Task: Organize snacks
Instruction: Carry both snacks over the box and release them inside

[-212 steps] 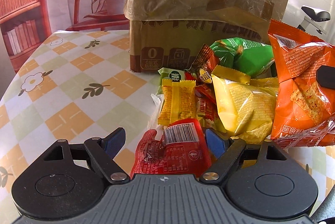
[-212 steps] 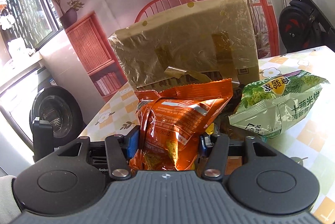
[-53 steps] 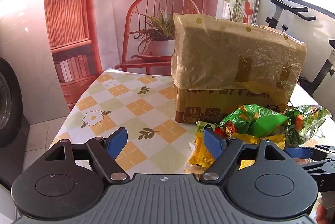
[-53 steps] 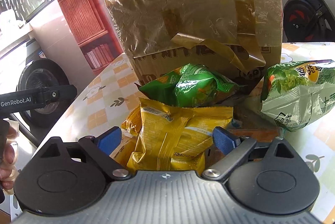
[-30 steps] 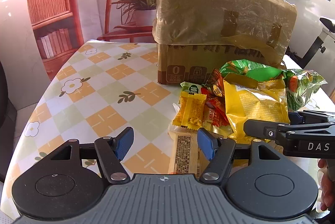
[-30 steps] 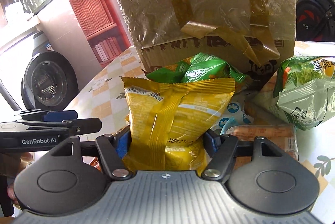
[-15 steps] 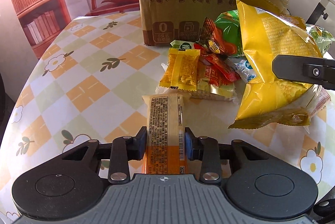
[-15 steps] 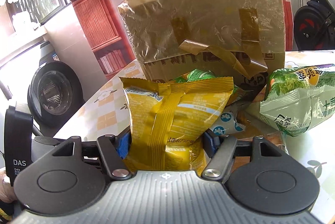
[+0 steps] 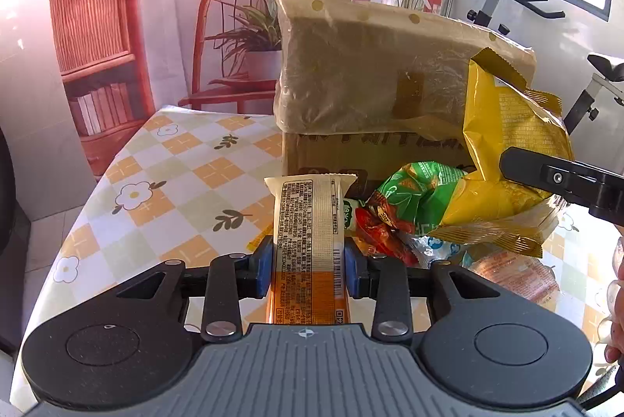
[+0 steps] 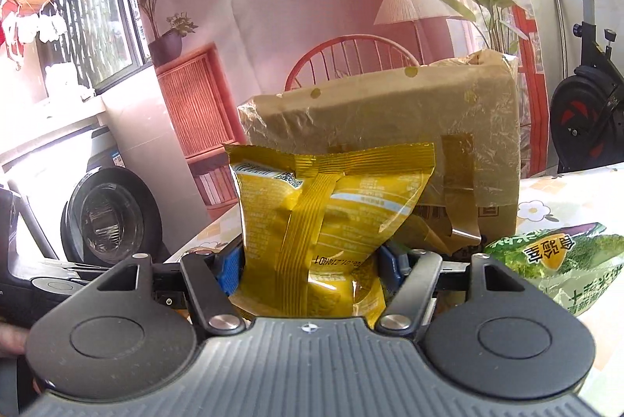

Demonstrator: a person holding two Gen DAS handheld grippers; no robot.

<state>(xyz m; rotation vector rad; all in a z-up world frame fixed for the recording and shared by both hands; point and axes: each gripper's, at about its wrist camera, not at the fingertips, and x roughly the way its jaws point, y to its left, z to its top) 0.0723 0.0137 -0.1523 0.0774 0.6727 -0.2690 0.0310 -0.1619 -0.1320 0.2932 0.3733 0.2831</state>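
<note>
A big cardboard box wrapped in tan plastic film (image 9: 390,74) stands at the far side of the checked, flower-printed tablecloth (image 9: 163,191). The right gripper (image 10: 310,267) is clamped on a puffy yellow foil snack bag (image 10: 331,214), held upright above the table in front of the box. Below it lies a crumpled green snack bag (image 9: 421,191). The left gripper (image 9: 308,267) pinches a slim cream-and-orange wrapped bar (image 9: 308,234), raised clear of the cloth just left of the snack pile
</note>
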